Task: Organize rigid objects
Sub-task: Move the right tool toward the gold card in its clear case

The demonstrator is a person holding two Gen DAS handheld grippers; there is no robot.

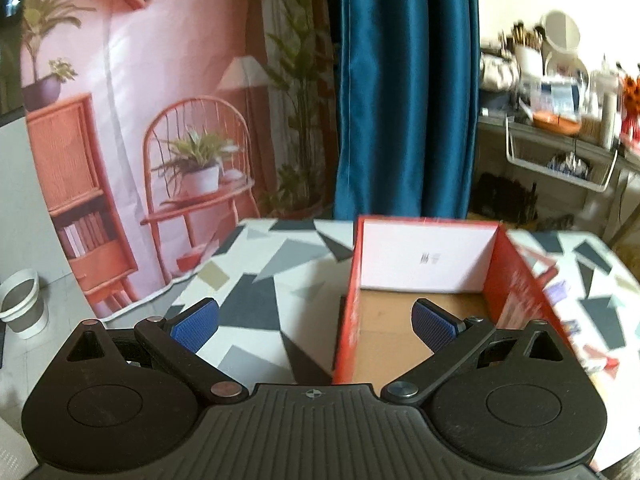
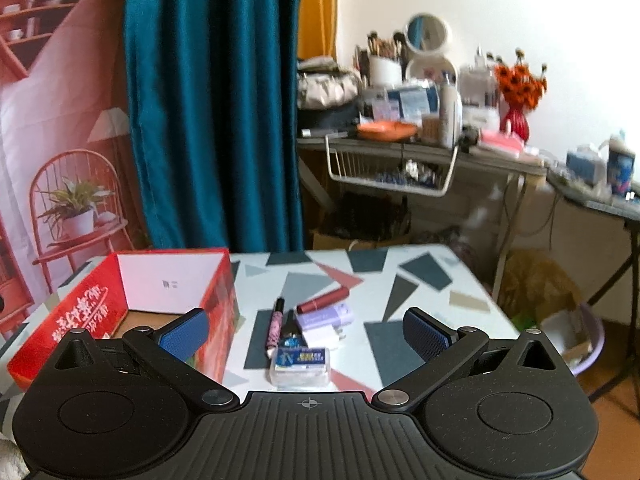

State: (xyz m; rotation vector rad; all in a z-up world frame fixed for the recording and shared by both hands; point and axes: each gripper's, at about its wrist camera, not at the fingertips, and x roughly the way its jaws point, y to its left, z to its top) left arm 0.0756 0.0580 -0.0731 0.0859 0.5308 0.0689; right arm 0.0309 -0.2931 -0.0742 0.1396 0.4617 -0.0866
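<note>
We see the patterned table [image 2: 420,276] with the red box [image 2: 84,312] on its left side, open-topped, brown floor bare inside. Just right of the box sits a small cluster: clear case [image 2: 300,366], white plug [image 2: 322,334], lilac packet [image 2: 326,316], mascara tube [image 2: 275,326], red lipstick [image 2: 323,299], all close or touching. Our left gripper [image 1: 316,324] hangs over the box's near wall, fingers spread wide, empty. Our right gripper [image 2: 306,332] is above the cluster, also wide open and empty.

Teal curtain [image 2: 212,120], cluttered side desk [image 2: 420,148], wire basket [image 2: 388,172]
</note>
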